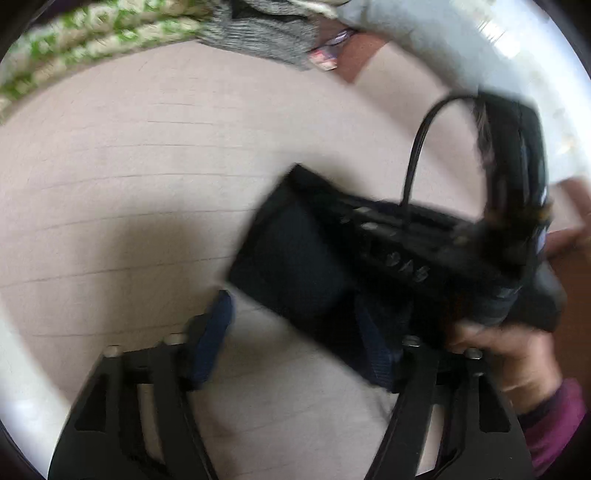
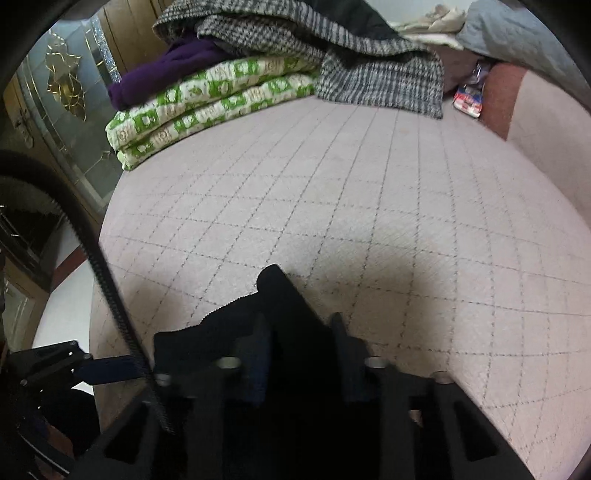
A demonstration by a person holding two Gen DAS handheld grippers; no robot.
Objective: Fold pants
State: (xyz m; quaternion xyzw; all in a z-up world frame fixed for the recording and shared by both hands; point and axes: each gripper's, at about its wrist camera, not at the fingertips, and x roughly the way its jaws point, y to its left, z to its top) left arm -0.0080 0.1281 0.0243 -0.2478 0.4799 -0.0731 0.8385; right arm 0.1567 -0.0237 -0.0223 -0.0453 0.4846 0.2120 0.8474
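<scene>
The pants (image 2: 280, 314) are dark, almost black. In the right wrist view a bunch of their cloth sits between the blue pads of my right gripper (image 2: 301, 354), which is shut on it just above the pink quilted bed (image 2: 369, 206). In the left wrist view my left gripper (image 1: 295, 343) is open and empty, its blue pads (image 1: 212, 339) wide apart above the bed (image 1: 129, 184). The other hand-held gripper unit (image 1: 388, 254), black with a cable, crosses in front of it, held by a hand in a purple sleeve (image 1: 517, 369). The frame is blurred.
Folded green-and-white quilts (image 2: 207, 99), a purple cloth (image 2: 166, 70) and grey checked blankets (image 2: 369, 74) are stacked at the far side of the bed. A grey pillow (image 2: 517, 33) lies at the far right. A glass-panelled door (image 2: 62, 110) stands left of the bed.
</scene>
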